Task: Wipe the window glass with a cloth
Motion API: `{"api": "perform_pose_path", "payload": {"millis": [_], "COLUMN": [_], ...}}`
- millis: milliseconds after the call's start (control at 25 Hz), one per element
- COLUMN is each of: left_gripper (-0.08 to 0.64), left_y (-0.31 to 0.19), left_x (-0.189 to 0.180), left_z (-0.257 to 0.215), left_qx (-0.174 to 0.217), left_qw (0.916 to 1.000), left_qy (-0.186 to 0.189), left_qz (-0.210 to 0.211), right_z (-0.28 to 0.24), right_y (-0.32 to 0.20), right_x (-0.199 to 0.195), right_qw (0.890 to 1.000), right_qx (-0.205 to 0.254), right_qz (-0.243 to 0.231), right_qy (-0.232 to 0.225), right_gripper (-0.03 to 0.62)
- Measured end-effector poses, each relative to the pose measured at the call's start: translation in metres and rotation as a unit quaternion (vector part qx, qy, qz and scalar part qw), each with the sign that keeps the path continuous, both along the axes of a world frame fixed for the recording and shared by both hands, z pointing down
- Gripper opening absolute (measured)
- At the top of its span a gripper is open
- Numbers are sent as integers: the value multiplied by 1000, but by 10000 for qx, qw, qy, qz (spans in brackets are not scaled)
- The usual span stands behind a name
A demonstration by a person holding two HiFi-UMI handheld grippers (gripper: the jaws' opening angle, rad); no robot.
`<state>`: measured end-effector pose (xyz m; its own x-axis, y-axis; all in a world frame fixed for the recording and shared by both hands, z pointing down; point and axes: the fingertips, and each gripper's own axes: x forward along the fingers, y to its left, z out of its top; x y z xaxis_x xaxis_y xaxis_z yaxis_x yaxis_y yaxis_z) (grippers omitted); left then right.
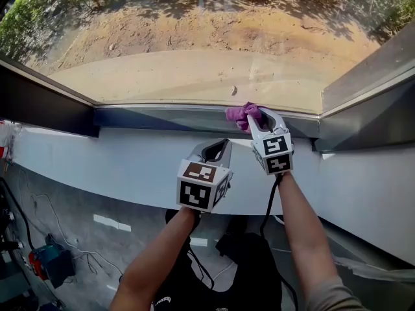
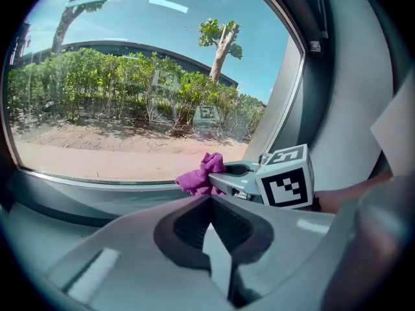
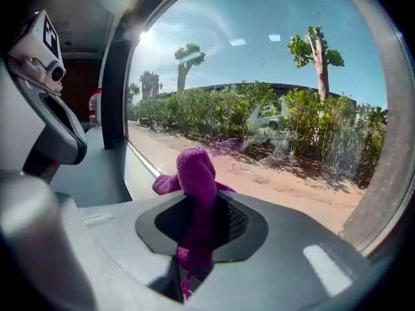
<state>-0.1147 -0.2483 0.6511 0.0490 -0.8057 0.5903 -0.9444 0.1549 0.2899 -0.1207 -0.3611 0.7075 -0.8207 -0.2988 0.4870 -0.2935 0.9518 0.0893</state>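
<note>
The window glass [image 1: 194, 44] fills the top of the head view, with sandy ground and bushes outside. My right gripper [image 1: 251, 114] is shut on a purple cloth [image 1: 237, 115], which bunches out past its tips at the bottom edge of the pane, near the lower right corner. In the right gripper view the cloth [image 3: 194, 177] hangs pinched between the jaws, close to the glass [image 3: 272, 76]. My left gripper [image 1: 217, 149] is lower and to the left, over the white sill, shut with nothing in it. The left gripper view shows the cloth [image 2: 200, 177] and the right gripper [image 2: 220, 180] ahead.
A white sill [image 1: 117, 164] runs below the dark window frame [image 1: 39, 102]. A grey frame post [image 1: 369, 102] bounds the pane on the right. Cables and a blue and red tool [image 1: 52, 261] lie on the floor below left. A bottle [image 3: 95, 109] stands far along the sill.
</note>
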Motion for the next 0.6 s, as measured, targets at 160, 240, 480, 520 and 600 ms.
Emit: {"api": "perform_pose_path", "payload": {"millis": [160,240,480,520,600], "left_gripper": [0,0,0,0,0], "left_y": [0,1,-4,-5,-8], "left_x": [3,4,13,15,19], "left_z": [-4,-6,-14,-17,-22], "left_qx": [-30,-44,-81,-80,-70], "left_qw": [10000,10000,10000,9999,9999], "left_qy": [10,5,37,38,32], "left_qz": [12,9,36,54,87], "right_z": [0,0,2,1,-5], "right_y": [-7,-12,-31,-33,-36], "right_x": [10,16,39,42,46], "right_qw": [9999,9997,9987,9986,9984], "right_qx": [-32,-67,-97,-108,-132], "right_qz": [115,217,441,457,507], "right_qy": [86,109,232,240,208], "right_gripper": [100,100,100,100,100]}}
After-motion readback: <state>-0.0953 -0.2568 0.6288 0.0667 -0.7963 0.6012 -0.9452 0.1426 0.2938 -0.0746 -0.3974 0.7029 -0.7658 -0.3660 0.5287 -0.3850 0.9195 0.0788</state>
